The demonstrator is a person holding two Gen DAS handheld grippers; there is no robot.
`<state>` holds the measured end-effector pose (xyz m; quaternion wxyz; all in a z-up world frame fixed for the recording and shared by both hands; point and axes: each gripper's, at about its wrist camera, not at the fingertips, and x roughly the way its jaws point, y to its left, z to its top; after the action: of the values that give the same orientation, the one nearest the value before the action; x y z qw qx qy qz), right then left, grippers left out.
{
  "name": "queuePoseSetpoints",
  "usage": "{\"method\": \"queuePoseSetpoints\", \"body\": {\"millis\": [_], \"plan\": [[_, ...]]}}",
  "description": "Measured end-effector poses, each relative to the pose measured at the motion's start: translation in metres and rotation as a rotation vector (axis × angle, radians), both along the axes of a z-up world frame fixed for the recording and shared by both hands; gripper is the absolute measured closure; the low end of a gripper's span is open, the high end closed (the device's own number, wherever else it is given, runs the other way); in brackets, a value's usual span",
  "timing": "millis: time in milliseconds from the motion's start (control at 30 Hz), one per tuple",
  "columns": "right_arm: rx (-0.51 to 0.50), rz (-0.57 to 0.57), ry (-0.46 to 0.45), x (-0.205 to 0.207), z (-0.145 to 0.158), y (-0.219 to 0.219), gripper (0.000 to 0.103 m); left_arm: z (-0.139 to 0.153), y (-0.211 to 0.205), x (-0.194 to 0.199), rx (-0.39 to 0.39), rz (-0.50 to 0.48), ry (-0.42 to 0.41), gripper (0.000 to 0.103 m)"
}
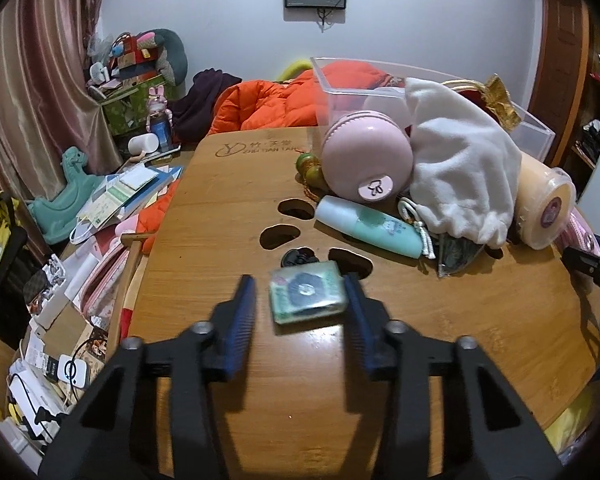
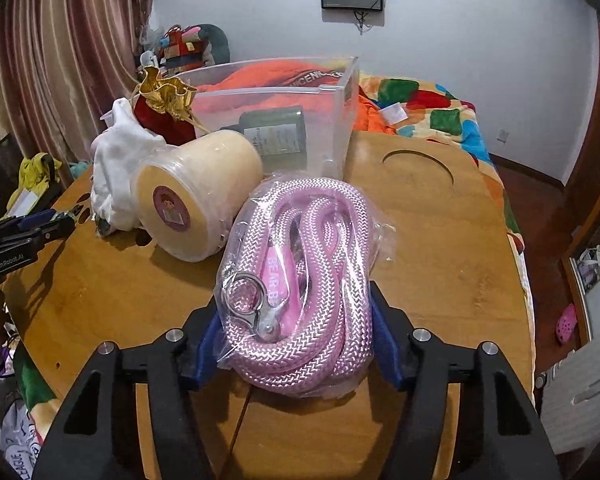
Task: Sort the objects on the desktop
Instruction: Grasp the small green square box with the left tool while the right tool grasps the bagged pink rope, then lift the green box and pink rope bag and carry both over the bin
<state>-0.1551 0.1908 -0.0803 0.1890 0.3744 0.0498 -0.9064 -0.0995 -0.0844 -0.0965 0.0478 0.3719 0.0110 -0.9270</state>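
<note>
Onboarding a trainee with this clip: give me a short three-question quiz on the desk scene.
1. True or false: the pink rope lies bare, without any wrapping.
2. What sits between the fingers of the left gripper? A) small green packet B) white cloth C) cream tub
3. Fill in: the right gripper is closed on the bagged pink ___.
Key: 1 false, it is in a clear bag; 2 A; 3 rope.

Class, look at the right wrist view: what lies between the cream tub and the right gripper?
The bagged pink rope fills that stretch, running from beside the cream tub down into the right gripper, whose fingers flank it.
</note>
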Motion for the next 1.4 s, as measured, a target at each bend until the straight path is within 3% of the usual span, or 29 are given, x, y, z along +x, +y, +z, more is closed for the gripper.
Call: {"method": "queuePoseSetpoints", "body": {"millis": [367, 600, 1033, 1400], "plan": [[-0.117, -0.035, -0.041, 0.008, 0.008, 0.026, 0.048, 0.003, 0.005, 0.008, -0.014, 0.005, 0.013, 0.07], [-0.185, -0.041, -0.019, 0.017, 0.023, 0.039, 0.048, 0.022, 0.012, 0.014, -0.019, -0.005, 0.067, 0.07], [-0.176, 0.0, 0.076, 0.033, 0.06, 0.033, 0.048, 0.053, 0.019, 0.018, 0.001, -0.036, 0.15, 0.07], [-0.174, 0.046, 0.133, 0.02, 0.086, 0.022, 0.048, 0.078, 0.011, 0.013, 0.045, -0.042, 0.217, 0.07]]}}
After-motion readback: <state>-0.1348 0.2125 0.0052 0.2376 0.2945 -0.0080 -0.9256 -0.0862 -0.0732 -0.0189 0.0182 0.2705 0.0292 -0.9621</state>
